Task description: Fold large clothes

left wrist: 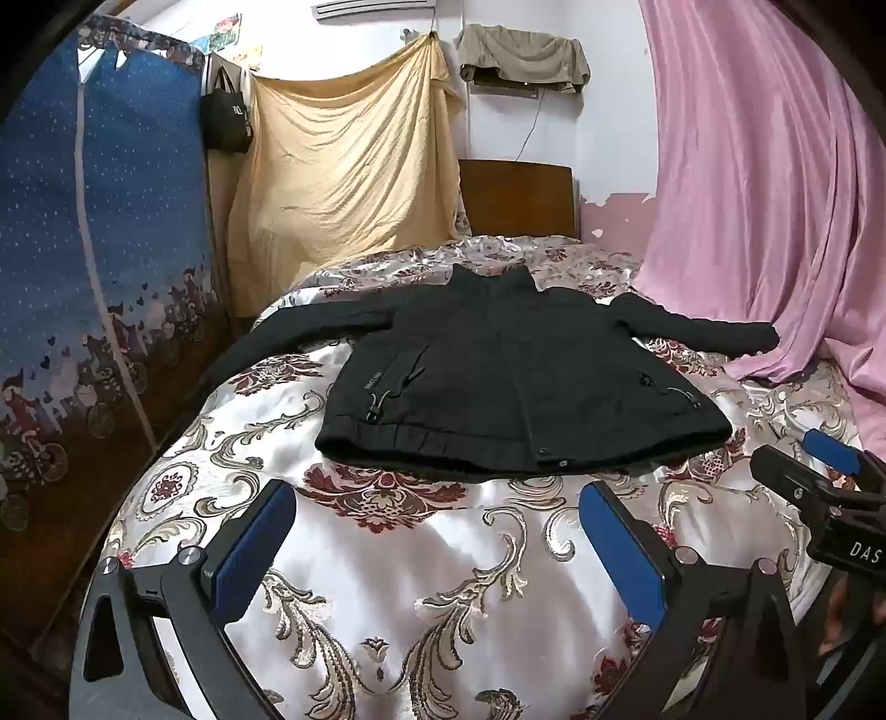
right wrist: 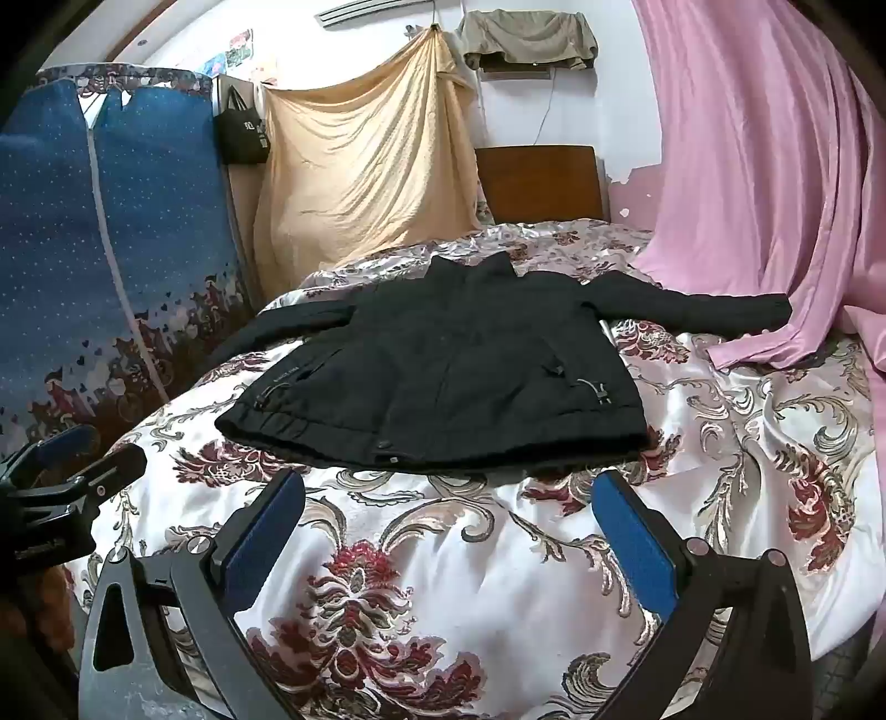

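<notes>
Nearest thing: the left gripper [left wrist: 437, 518] and the right gripper [right wrist: 446, 512], two in all, each with two blue pads [left wrist: 255, 545].
Left claw: wide apart, with nothing between the pads, low over the bedspread.
Right claw: wide apart too, holding nothing, side by side with the left one. It shows at the right edge of the left view [left wrist: 819, 476], with the white letters "DAS" on its black body.
Bed: one big bed with a shiny white bedspread [left wrist: 421, 559] that has red and grey swirly flowers.
Blue wardrobe: one tall cloth wardrobe [left wrist: 99, 232] on the left, blue with white dots and a zip down the middle. The zip is shut, so I cannot tell what is inside.
Pink curtain: one [right wrist: 764, 166], on the right, its bottom edge lying on the bed.
Yellow sheet: one [left wrist: 354, 155], hung on the back wall.
Jacket: one black jacket [left wrist: 515, 382], spread flat in the middle of the bed, front side up, collar at the far end, hem nearest the claws. Its two sleeves stick out to the sides. It is not folded yet.
Jacket writing: small grey letters by the left pocket, too small to read.
Headboard: one brown wooden board [right wrist: 540, 183] behind the bed.
Grey cloth: one [right wrist: 529, 36], draped over a box high on the wall.
Black bag: one [right wrist: 243, 135], hanging by the wardrobe, with white marks I cannot read.
</notes>
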Motion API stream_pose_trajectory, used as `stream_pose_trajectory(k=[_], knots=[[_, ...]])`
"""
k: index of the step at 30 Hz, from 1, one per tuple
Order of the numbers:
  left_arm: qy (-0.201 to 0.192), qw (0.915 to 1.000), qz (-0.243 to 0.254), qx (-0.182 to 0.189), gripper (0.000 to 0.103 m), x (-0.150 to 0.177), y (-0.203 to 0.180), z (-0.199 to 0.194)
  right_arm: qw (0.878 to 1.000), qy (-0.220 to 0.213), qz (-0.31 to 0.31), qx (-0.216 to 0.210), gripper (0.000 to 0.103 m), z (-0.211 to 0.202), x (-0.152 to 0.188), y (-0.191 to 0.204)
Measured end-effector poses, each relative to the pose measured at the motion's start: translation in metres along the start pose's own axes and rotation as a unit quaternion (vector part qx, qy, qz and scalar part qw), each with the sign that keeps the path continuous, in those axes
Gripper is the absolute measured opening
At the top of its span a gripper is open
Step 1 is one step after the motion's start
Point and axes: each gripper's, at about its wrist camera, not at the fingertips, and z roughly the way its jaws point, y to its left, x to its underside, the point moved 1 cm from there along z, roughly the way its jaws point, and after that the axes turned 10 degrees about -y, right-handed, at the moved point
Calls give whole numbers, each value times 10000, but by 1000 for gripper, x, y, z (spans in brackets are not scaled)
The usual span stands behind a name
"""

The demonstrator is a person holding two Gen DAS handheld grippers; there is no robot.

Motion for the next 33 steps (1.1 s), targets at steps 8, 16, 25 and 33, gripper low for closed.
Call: stream_pose_trajectory(k=[8,16,25,33], knots=[[5,10000,-14,6,103,0,0,0,10000,8,14,-14,102,-1,1,0],[3,10000,-17,1,103,0,0,0,10000,-1,2,0,102,-1,1,0],[8,10000,-21,6,103,0,0,0,10000,-8,6,-8,102,-2,1,-1],[1,10000,-23,-1,103,0,0,0,10000,-6,15,-6,102,-2,1,-1]])
